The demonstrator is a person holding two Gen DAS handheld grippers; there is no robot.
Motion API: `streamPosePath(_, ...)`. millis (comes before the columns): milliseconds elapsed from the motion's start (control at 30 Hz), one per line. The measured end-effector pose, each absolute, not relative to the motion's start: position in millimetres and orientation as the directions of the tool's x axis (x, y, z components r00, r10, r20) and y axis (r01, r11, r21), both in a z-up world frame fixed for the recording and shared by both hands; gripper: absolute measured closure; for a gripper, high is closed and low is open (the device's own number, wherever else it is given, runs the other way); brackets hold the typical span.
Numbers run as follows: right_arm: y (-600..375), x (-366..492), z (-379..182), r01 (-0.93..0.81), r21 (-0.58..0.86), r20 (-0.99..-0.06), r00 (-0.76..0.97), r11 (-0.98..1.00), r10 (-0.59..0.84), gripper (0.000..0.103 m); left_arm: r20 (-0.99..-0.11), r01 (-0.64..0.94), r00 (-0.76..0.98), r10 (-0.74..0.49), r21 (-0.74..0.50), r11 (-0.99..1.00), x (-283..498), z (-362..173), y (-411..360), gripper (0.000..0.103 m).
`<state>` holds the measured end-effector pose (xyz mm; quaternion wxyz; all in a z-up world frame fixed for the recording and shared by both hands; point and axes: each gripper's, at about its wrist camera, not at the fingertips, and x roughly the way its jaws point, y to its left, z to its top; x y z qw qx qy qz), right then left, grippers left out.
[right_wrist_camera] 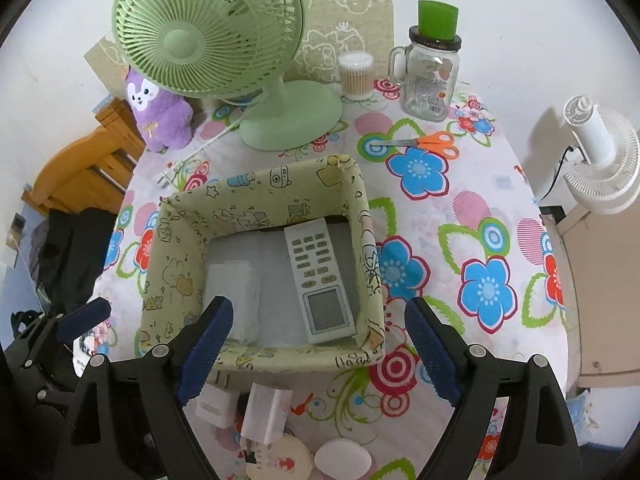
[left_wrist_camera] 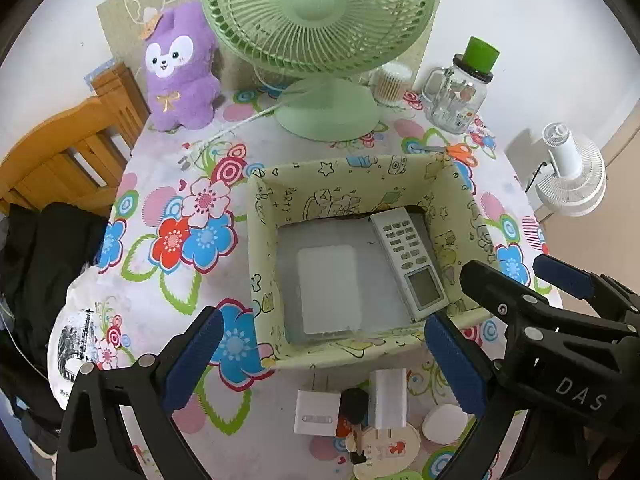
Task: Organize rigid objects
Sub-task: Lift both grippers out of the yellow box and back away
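A pale green fabric box [left_wrist_camera: 264,240] [right_wrist_camera: 176,248] with cartoon prints sits mid-table. Inside lie a white remote control [left_wrist_camera: 408,258] [right_wrist_camera: 318,280] along the right wall and a flat white rectangular block [left_wrist_camera: 330,288] [right_wrist_camera: 234,280] on the left. My left gripper [left_wrist_camera: 324,364] hangs open over the box's near wall, nothing between its blue pads. My right gripper [right_wrist_camera: 318,354] [left_wrist_camera: 524,276] also stands open above the near wall, empty. In front of the box lie two white chargers [left_wrist_camera: 318,412] [left_wrist_camera: 388,398] [right_wrist_camera: 266,412], a small black item [left_wrist_camera: 354,402] and a white round disc [left_wrist_camera: 444,422] [right_wrist_camera: 342,458].
A green desk fan [left_wrist_camera: 320,20] [right_wrist_camera: 208,36], a purple plush [left_wrist_camera: 180,68], a cotton swab tub [right_wrist_camera: 356,76], a glass jar with a green lid [right_wrist_camera: 430,76] and orange scissors [right_wrist_camera: 434,144] stand beyond the box. A wooden chair [left_wrist_camera: 72,152] is at left, a white fan [right_wrist_camera: 600,160] at right.
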<state>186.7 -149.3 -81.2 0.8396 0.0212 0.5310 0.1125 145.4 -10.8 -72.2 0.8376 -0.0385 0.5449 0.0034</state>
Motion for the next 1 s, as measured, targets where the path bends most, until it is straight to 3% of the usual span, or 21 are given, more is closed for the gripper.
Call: streamPosePath(1000, -144.1, 119.2, -29.8, -0.138, 0.093, -0.841, 0.519, 0.986, 0.152, 0.013, -0.868, 0.021, 0.492, -0.065, -0.063, 0.998, 89.7, -27.0, -4.8, 0.001)
